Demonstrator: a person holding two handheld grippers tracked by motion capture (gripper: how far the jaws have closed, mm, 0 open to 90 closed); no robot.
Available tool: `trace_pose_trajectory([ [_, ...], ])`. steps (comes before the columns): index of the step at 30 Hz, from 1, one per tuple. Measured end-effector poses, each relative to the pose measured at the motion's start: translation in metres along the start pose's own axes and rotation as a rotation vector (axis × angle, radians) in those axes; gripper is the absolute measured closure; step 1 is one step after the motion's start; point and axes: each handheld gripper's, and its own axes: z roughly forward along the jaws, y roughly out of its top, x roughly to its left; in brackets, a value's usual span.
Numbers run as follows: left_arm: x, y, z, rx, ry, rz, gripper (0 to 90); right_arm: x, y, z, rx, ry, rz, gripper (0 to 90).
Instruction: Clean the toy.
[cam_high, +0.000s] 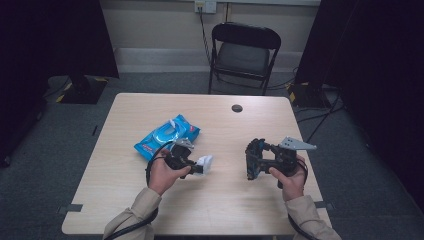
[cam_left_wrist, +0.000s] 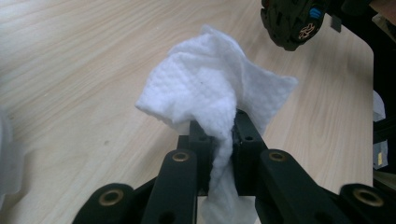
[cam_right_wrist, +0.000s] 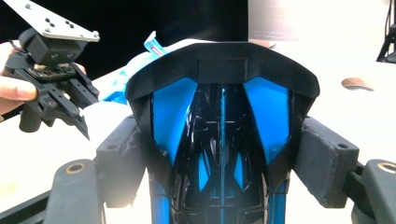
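The left gripper (cam_high: 200, 165) pinched a crumpled white wipe (cam_left_wrist: 210, 93) above the counter (cam_high: 225, 200), the wipe's tail hidden between its jaws. At three o'clock, the right gripper (cam_high: 251, 159) clamped a black-and-blue object (cam_right_wrist: 222, 130), its lower part cut off. A blue wipes pack (cam_high: 167, 135) lay at eleven o'clock, contents indiscernible.

Just the background stuff around the surface

A black folding chair (cam_high: 243, 52) is sitting behind the light wood surface (cam_high: 225, 200), a blue wipes pack (cam_high: 167, 136) is lying left of centre on it, a small dark round cap (cam_high: 237, 108) is sitting near the far edge, and cables are trailing over grey carpet (cam_high: 360, 165).
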Motion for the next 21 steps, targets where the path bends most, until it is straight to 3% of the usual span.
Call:
trace_pose_trajectory([
  [5,0.005,-0.008,-0.005,-0.010,0.009,-0.022,81.4,-0.007,-0.002,-0.005,0.008,-0.017,0.001,25.4],
  [21,0.010,-0.021,-0.020,-0.011,0.042,-0.033,81.4,-0.021,-0.005,-0.022,0.021,-0.075,0.016,25.3],
])
